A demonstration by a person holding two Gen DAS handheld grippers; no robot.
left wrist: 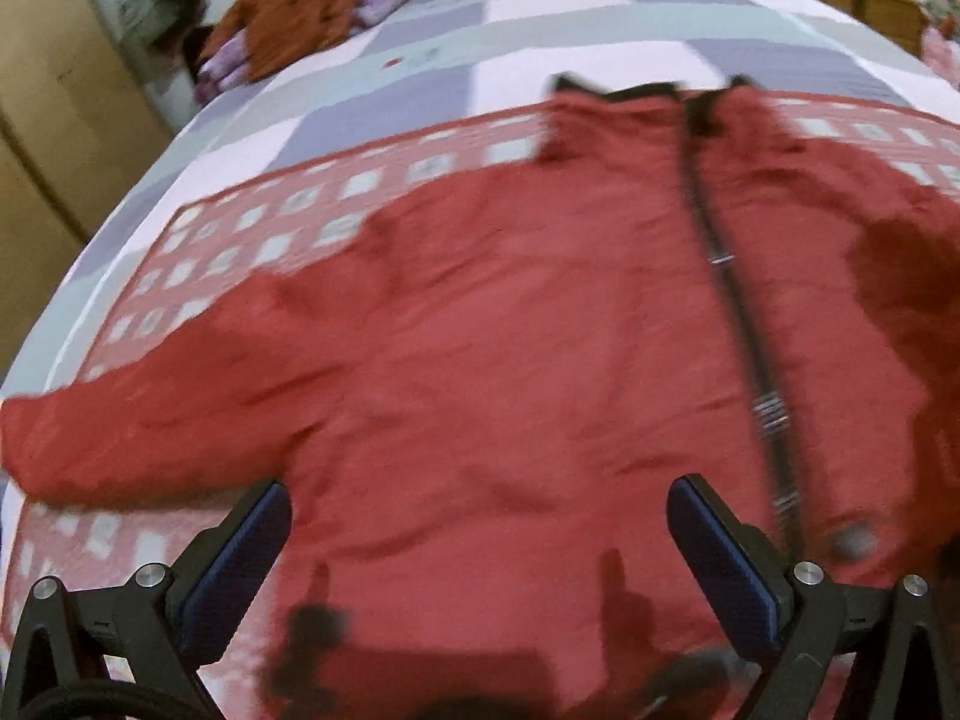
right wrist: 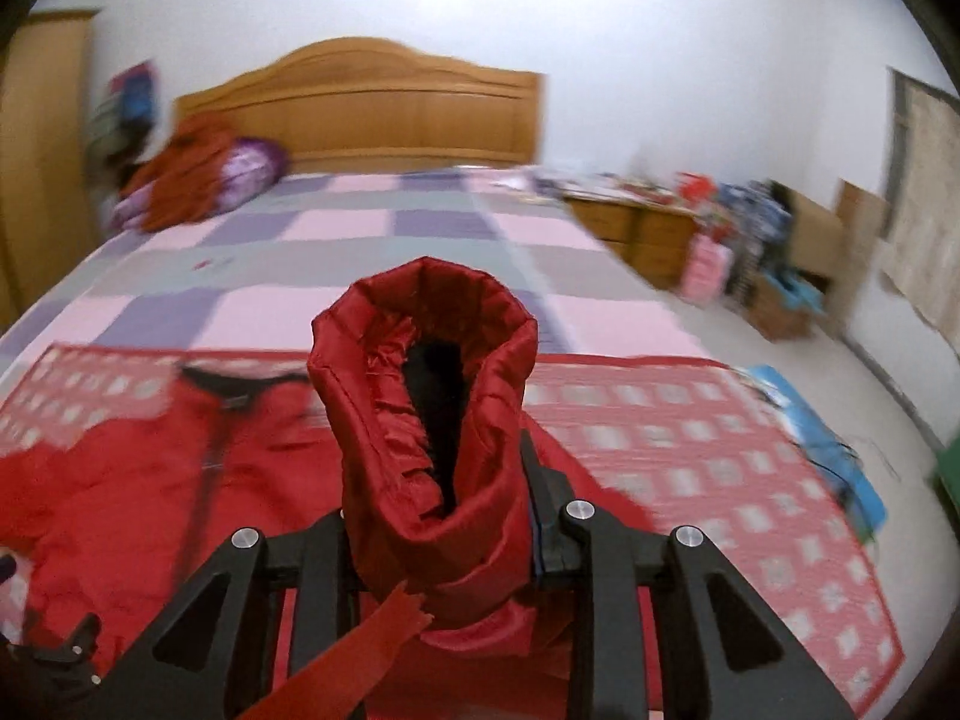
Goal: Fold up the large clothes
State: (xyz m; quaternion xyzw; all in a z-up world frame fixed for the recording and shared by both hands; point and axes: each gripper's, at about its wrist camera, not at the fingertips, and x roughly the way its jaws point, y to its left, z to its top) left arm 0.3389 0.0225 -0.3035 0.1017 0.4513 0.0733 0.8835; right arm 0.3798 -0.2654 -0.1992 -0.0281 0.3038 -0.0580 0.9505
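Jacket (left wrist: 510, 330), red with a dark zip down the front, lies spread flat on a red patterned mat (left wrist: 252, 222) over the checked bedspread (left wrist: 540, 18) of the bed, one sleeve stretched out toward the left edge in my left wrist view. My left gripper (left wrist: 480, 540) hangs over its hem with jaws wide apart and nothing between them. My right gripper (right wrist: 438, 510) is clamped on the cuff (right wrist: 420, 372) of the other sleeve, lifted clear of the bed, its opening facing the camera.
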